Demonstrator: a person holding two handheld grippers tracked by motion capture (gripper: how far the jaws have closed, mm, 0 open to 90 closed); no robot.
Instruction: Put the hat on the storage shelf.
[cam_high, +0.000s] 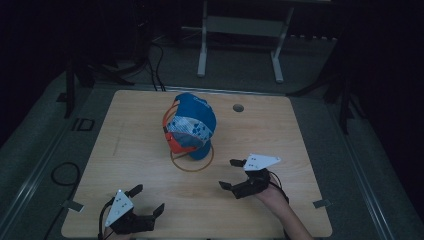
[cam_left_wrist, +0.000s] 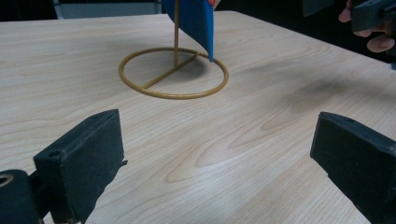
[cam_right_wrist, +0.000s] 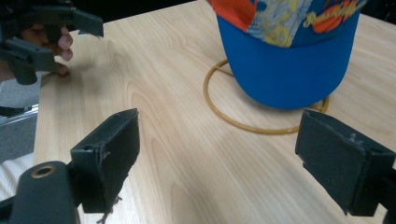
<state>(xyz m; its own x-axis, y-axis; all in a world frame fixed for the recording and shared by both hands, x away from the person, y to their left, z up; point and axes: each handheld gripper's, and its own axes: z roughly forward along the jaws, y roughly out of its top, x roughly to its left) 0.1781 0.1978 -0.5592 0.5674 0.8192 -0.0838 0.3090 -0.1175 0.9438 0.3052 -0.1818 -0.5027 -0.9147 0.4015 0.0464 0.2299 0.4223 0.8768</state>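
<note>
High view: a blue baseball cap (cam_high: 192, 125) with a patterned panel and orange trim hangs on a gold wire stand (cam_high: 192, 161) near the middle of the wooden worktop (cam_high: 140, 150). The stand's ring base lies flat on the surface and its upright post carries the cap clear of the wood. The right tool (cam_high: 234, 174) sits forward and right of the stand base, with its jaws spread apart and empty. The left tool (cam_high: 149, 198) rests near the front edge, well apart from the stand, jaws likewise spread and empty. The right tool is the nearer of the two; the cap lies ahead and to its left. Left gripper view: both black jaws stand wide, holding nothing. The ring base (cam_left_wrist: 173, 73) lies ahead past bare wood, with the cap's blue lower edge (cam_left_wrist: 196, 23) hanging over its far side. The right hand (cam_left_wrist: 369, 28) shows at the upper right. Right gripper view: jaws are wide and empty. The cap (cam_right_wrist: 289, 56) hangs just ahead and slightly right, covering most of the ring (cam_right_wrist: 224, 109). Judgement: the right tool is better placed for a grasp on the cap's lower edge.
</note>
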